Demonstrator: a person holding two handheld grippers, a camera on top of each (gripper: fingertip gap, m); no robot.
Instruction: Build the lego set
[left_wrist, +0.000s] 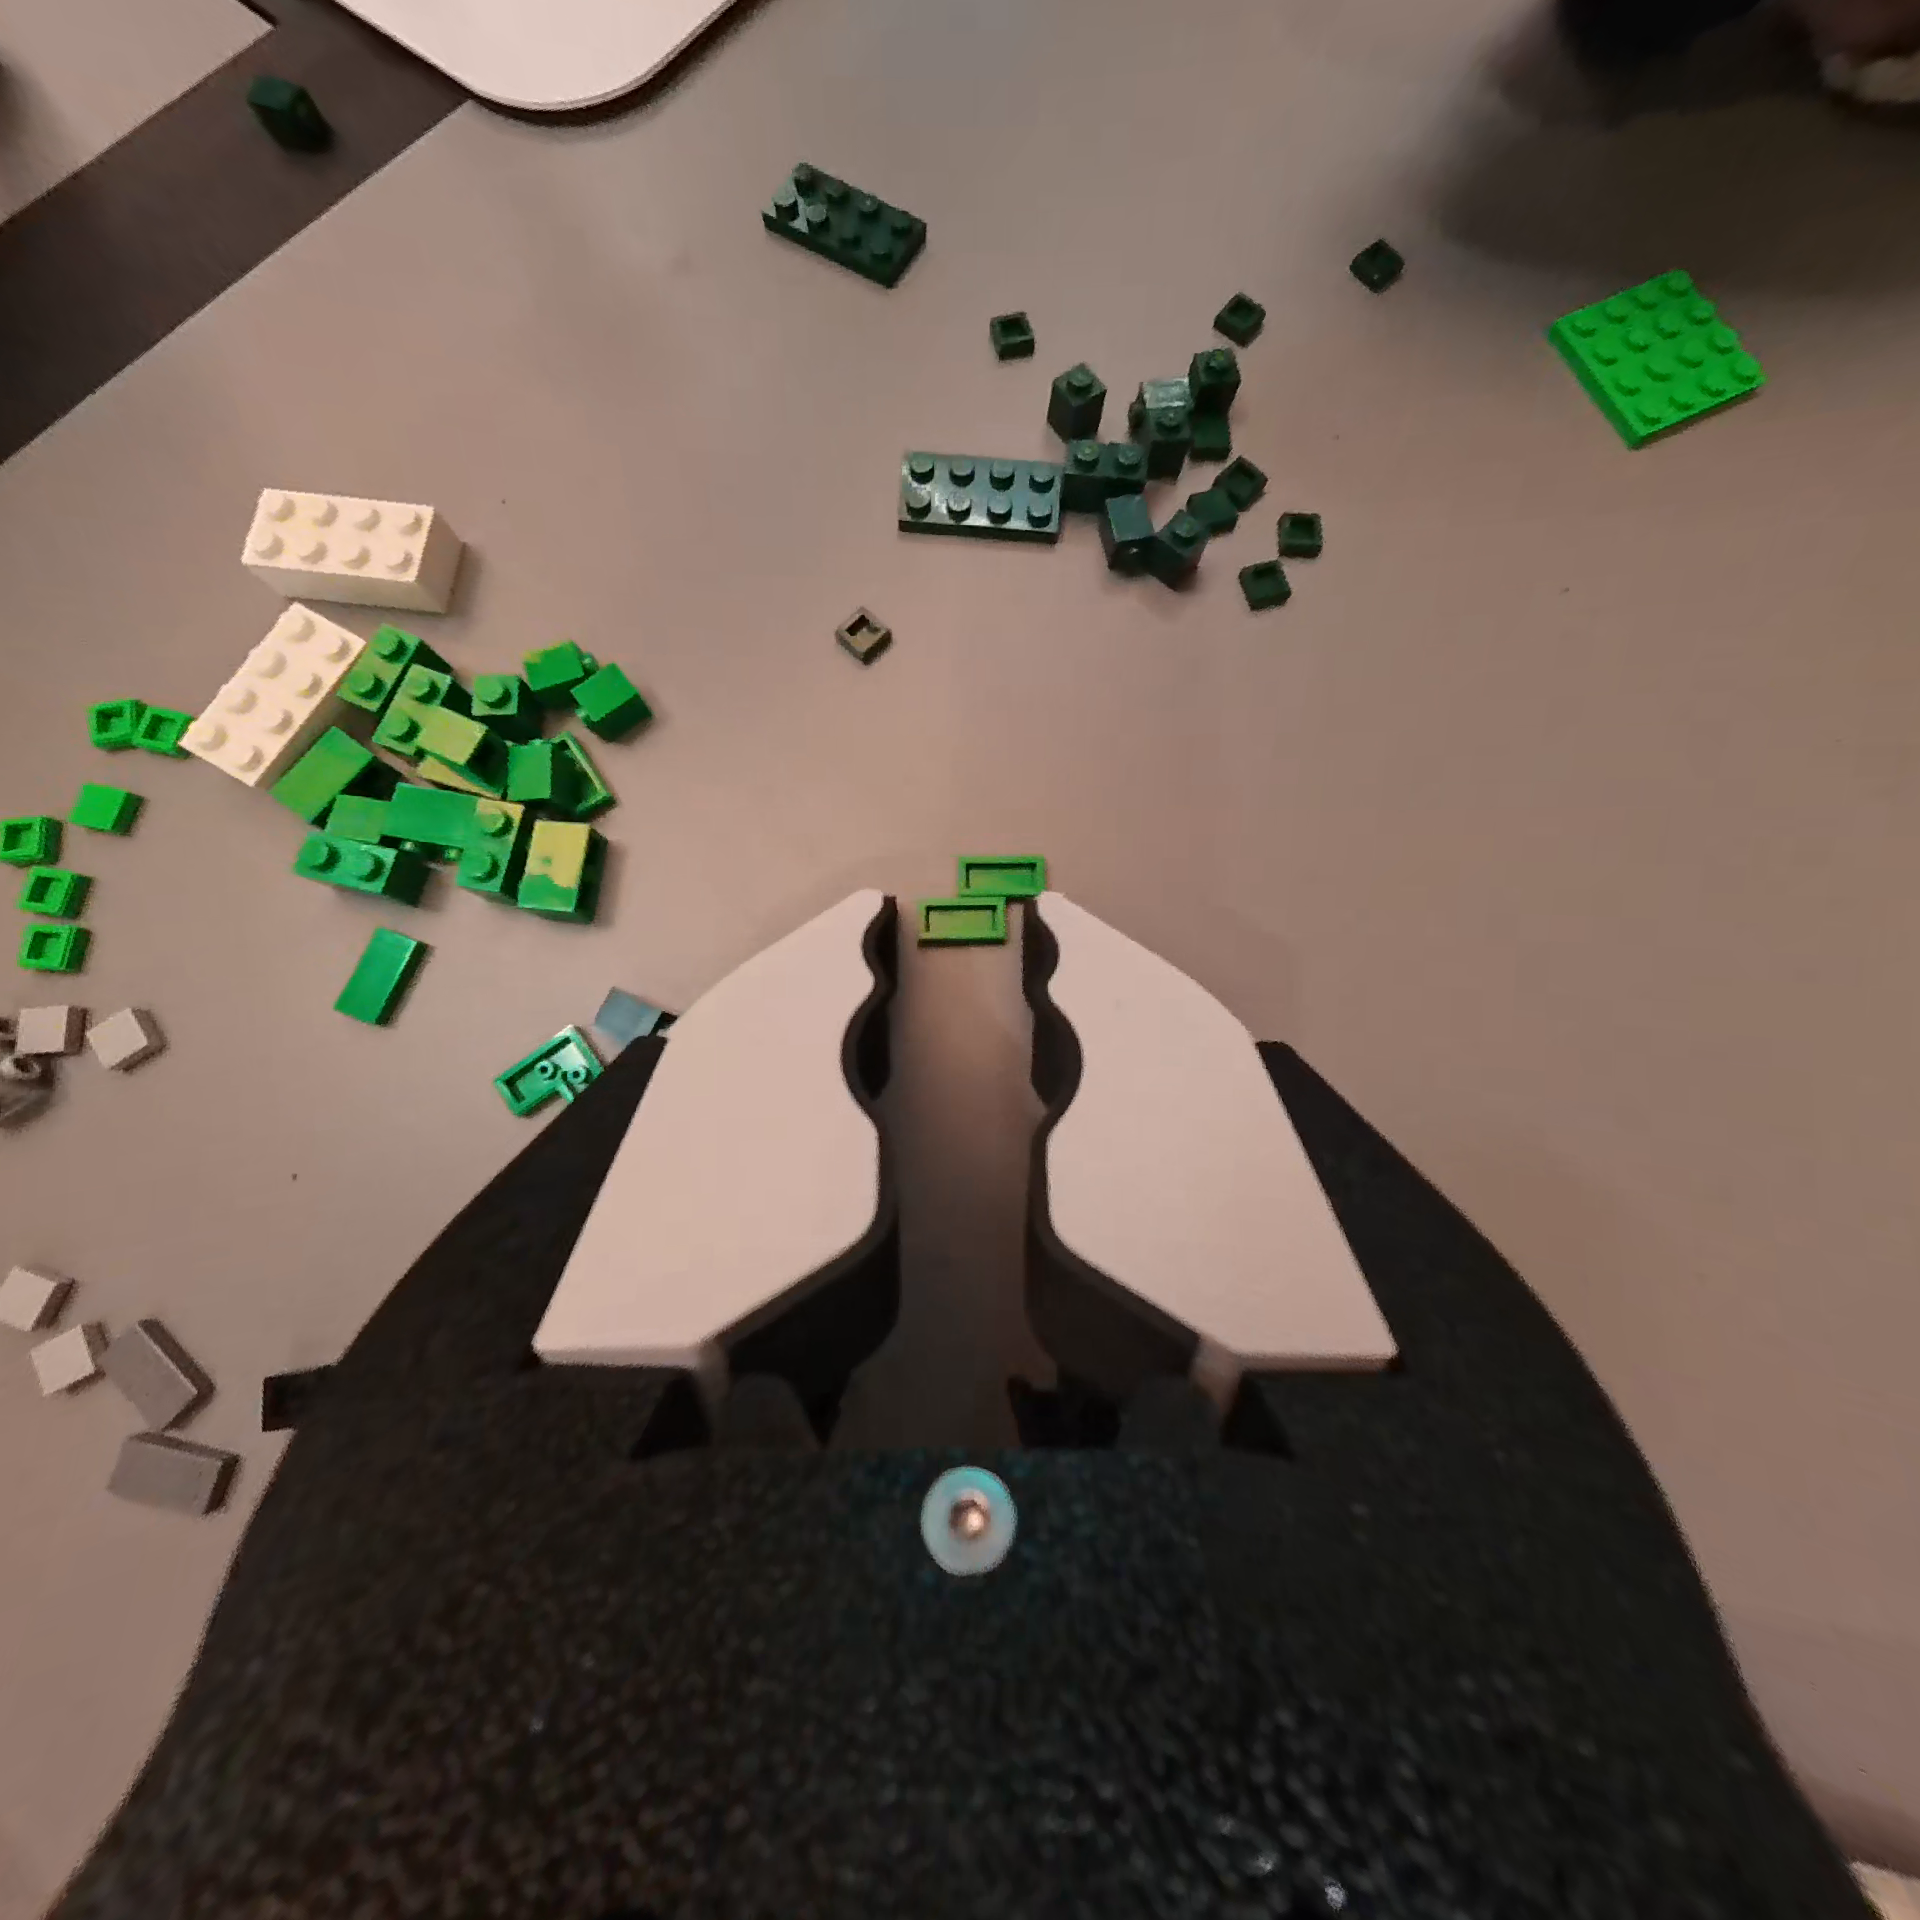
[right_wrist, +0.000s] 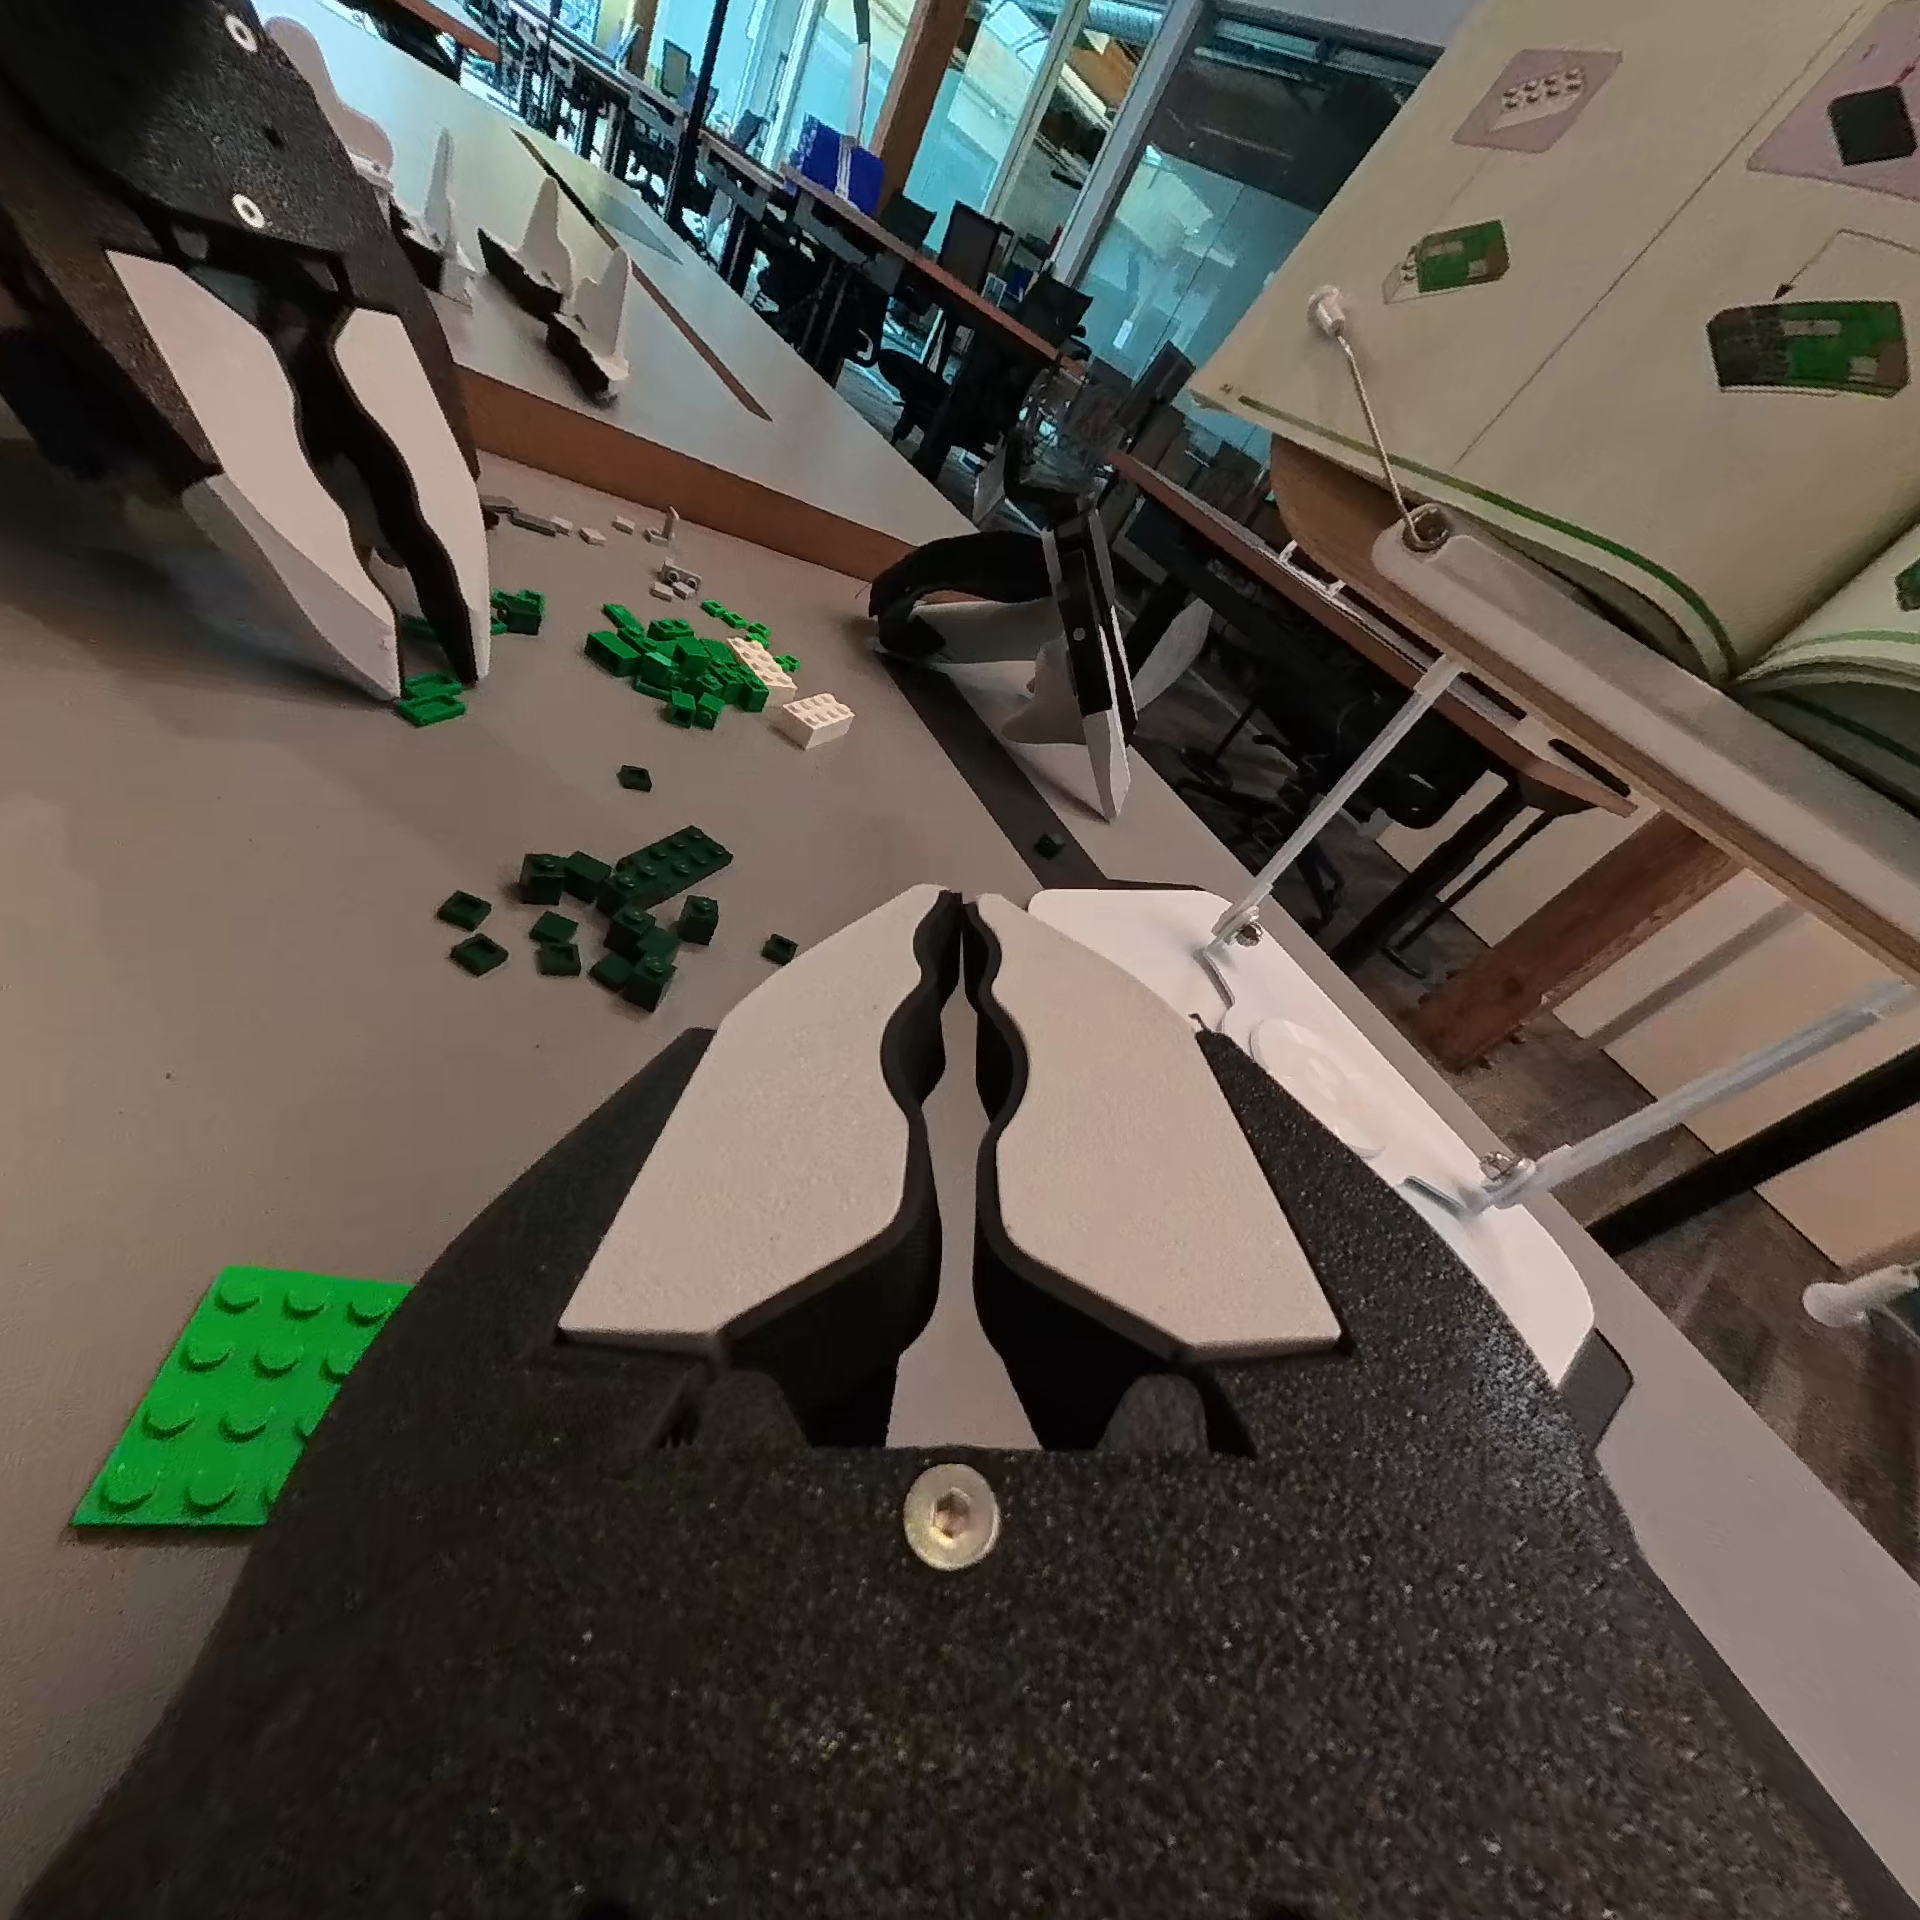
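We hold the left tool (left_wrist: 958, 902) low over the grey surface (left_wrist: 1351, 935), its fingers spread apart around one of two small bright green tiles (left_wrist: 963, 921) lying upside down; the other tile (left_wrist: 1001, 875) lies just beyond. Our right tool (right_wrist: 958, 904) hangs clenched with nothing in it, near the bright green square plate (right_wrist: 239, 1403). The dark green pieces (right_wrist: 623, 904) lie between the tools.

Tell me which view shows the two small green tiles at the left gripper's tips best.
The left wrist view: the two green tiles lie upside down, hollows showing, just ahead of the open left gripper. The right wrist view shows them only far off, small, partly hidden behind that gripper's fingertips.
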